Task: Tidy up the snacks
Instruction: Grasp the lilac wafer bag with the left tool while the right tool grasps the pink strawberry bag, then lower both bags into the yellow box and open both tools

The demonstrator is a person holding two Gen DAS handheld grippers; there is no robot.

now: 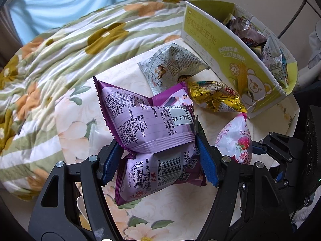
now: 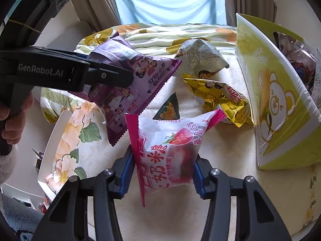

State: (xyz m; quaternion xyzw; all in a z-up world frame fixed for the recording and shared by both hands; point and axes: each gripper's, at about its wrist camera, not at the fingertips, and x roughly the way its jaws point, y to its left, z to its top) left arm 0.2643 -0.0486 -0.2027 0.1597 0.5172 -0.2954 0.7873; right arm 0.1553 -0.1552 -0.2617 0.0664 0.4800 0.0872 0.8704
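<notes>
Pinching purple snack bag (image 1: pixel 152 132): left gripper (image 1: pixel 160 158); right gripper (image 2: pixel 163 172) pinching strawberry candy bag (image 2: pixel 170 150) above table (image 2: pixel 230 180).

We see a purple snack packet (image 1: pixel 152 132) with lilac panels of black print and a barcode, its front (image 2: pixel 128 92) showing cartoon figures. The strawberry packet (image 2: pixel 168 150) is white with a pink edge, red lettering and a red strawberry. A gold foil packet (image 2: pixel 222 98) lies near a grey-white packet (image 1: pixel 172 66) covered in fine print. The box (image 1: pixel 236 68) is yellow-green with white rims and a white bear. The worktop (image 1: pixel 80 120) wears cream cloth with peach flowers; the bed quilt (image 1: pixel 60 46) is green-striped with ochre blossoms. The hand-held gripper (image 2: pixel 163 172) is black with blue pads (image 2: pixel 126 172).
</notes>
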